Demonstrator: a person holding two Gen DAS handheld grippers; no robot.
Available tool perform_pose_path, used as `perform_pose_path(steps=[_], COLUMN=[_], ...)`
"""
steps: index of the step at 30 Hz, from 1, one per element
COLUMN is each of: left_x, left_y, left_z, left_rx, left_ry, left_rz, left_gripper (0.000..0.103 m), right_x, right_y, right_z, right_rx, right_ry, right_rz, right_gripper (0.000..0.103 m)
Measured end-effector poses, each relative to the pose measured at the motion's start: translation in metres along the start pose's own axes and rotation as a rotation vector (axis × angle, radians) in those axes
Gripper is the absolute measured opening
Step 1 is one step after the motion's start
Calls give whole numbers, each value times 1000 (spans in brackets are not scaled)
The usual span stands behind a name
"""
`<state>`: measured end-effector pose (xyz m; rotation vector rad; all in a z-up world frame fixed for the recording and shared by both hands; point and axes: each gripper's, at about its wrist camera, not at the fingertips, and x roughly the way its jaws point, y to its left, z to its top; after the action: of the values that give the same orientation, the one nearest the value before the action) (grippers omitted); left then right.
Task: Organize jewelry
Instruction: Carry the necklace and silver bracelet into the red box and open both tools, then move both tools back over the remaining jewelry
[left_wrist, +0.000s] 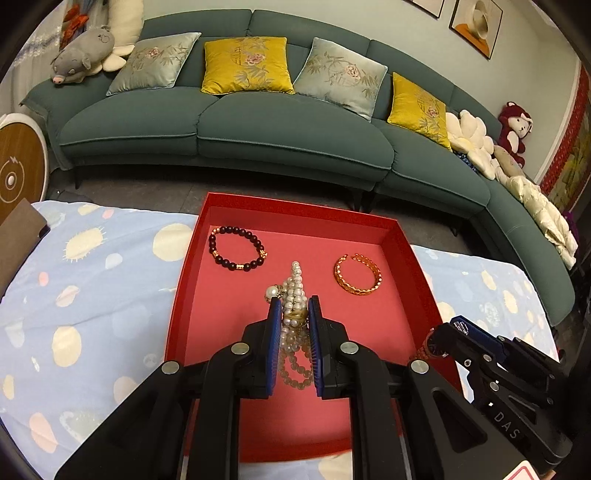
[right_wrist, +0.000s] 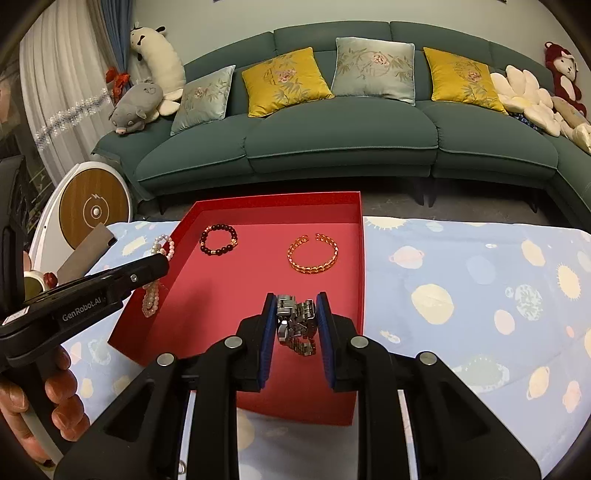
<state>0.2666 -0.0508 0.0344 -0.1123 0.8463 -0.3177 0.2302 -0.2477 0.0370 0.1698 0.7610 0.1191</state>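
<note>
- While both grippers carry a piece over the red box (left_wrist: 400, 240), two pieces already lie inside: a dark bead bracelet (left_wrist: 236, 249) at about 11 o'clock and a gold bangle (left_wrist: 357, 275) at about 1 o'clock.
- Left gripper (left_wrist: 293, 321): jaws pinch a pearl strand (left_wrist: 293, 291), which dangles above the box floor near 6 o'clock.
- Right gripper (right_wrist: 296, 317): jaws clamp a steel watch (right_wrist: 297, 319) over the box's near right part.
- By my judgement the task is half done; both held pieces still need setting down, apart from the others.
- Only the left view shows the pearls' gold clasp; only the right view shows the watch band clearly, and the person's hand (right_wrist: 44, 398).
</note>
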Motion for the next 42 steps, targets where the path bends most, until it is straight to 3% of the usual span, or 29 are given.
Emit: perform_pose_path(steps=[16,18,20,23,27,32,34,35,42], left_x=[47,45,35,12,-25,-64,-78,-85,-109], left_y=[16,18,19,17,10,6,11,14,35], left_z=[7,8,7,4,-8,-41,-60,-70,-132], left_rx=[-19,-27,-37,-27,-2,35,25,15,-64], left_ry=[50,44,23,-12,-41,-3,13,15,99], left_rz=[67,87,100,94,92,78,71,74,79], left_gripper=[15,21,29,31,31,33,46,48,51], right_x=[54,50,38,15,-14,-54,-71,-78,-119], right_y=[-4,-4,-4,-5,-1,6,8,9,18], right_z=[4,5,9,13,8,-20,-36,-45,-101], right_rx=[-2,-4,-6,5,-10,-18,-4,4,21], right_ry=[35,9,-33,-90,-99,-66,-56,-48,-19], right_rz=[1,-9,-24,-28,-37,-36,-34,-28,-11], right_gripper=[22,34,48,52,55,58,58,58,58])
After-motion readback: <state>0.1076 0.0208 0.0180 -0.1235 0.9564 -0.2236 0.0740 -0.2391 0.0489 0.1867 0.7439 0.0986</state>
